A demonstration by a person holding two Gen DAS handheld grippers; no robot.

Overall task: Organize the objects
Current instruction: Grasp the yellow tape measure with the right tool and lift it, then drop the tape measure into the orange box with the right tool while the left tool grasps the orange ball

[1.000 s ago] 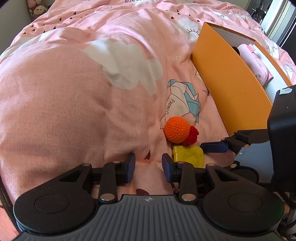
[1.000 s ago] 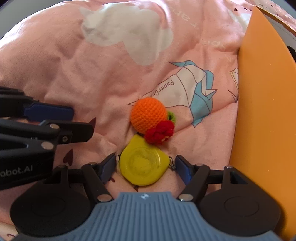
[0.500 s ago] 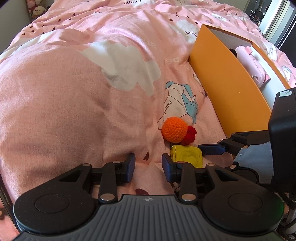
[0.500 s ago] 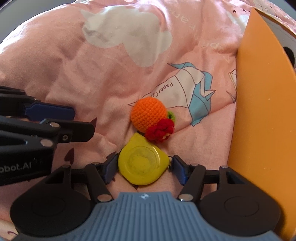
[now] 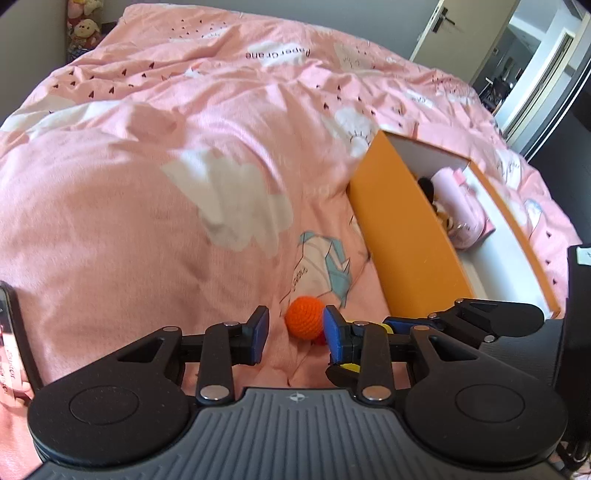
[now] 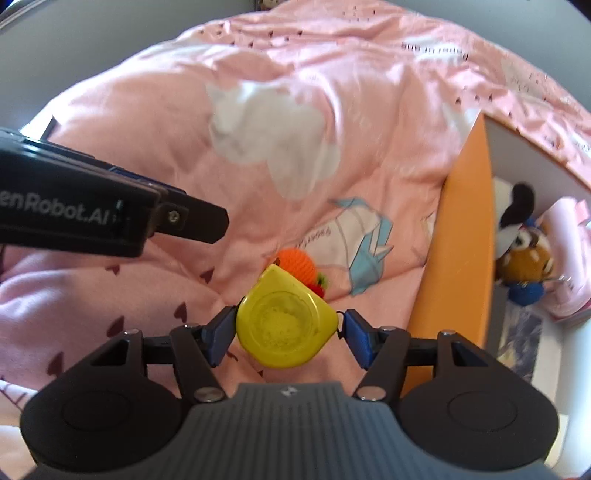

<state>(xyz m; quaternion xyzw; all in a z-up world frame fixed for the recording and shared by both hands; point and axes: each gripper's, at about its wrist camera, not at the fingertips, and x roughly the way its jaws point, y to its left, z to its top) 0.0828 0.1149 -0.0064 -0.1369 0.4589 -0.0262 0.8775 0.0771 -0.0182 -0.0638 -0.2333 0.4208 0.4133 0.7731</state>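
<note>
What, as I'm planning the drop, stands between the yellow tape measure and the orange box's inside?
Only the orange box's near wall, right of the yellow tape measure in the right claw. Nothing else visible.

sunlit pink bedspread [image 5: 155,192], open door [image 5: 439,29]

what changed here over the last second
The right gripper closed on the yellow tape measure and lifted it off the pink duvet; it now overlaps the orange crochet ball in view. Both grippers rose. The left gripper stayed open and empty; the ball and the orange box kept their places.
</note>
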